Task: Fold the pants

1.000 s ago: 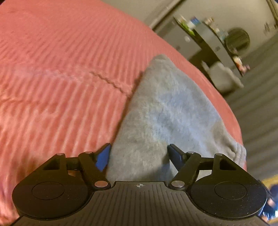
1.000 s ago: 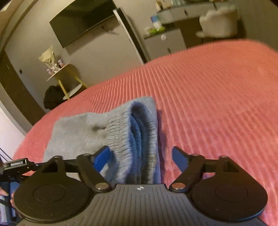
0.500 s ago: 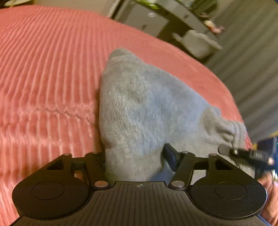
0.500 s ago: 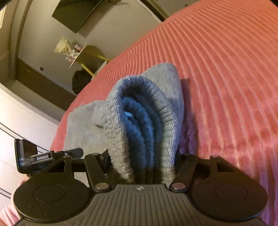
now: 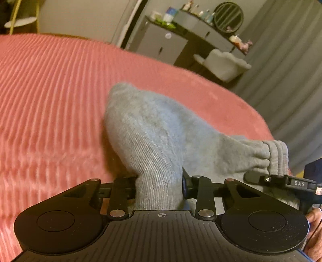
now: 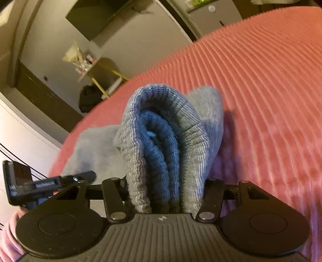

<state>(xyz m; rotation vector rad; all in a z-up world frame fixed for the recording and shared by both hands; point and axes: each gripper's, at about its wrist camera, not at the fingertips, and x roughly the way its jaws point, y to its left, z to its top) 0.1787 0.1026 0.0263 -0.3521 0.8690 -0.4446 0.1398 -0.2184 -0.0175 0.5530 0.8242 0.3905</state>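
Observation:
Grey sweatpants point(image 5: 157, 129) lie folded in a bundle on the pink ribbed bedspread point(image 5: 50, 90). My left gripper point(image 5: 159, 185) is shut on a pinched fold of the grey fabric at the near edge and lifts it. My right gripper point(image 6: 165, 191) is shut on the stacked ribbed waistband end point(image 6: 161, 129) of the same pants, several layers between its fingers. Each gripper shows in the other's view: the right gripper point(image 5: 281, 181) at the lower right, the left gripper point(image 6: 46, 183) at the lower left.
The bedspread point(image 6: 271, 90) stretches away on all sides of the pants. Beyond the bed stand a grey dresser with bottles point(image 5: 181, 38), a white chair point(image 5: 225, 62), grey curtains point(image 5: 291, 70), a wall TV point(image 6: 106, 14) and a small side table point(image 6: 96, 68).
Both grippers went from open around the fabric to shut on it. The gripped edges now rise off the bedspread, and both views have tilted up toward the room.

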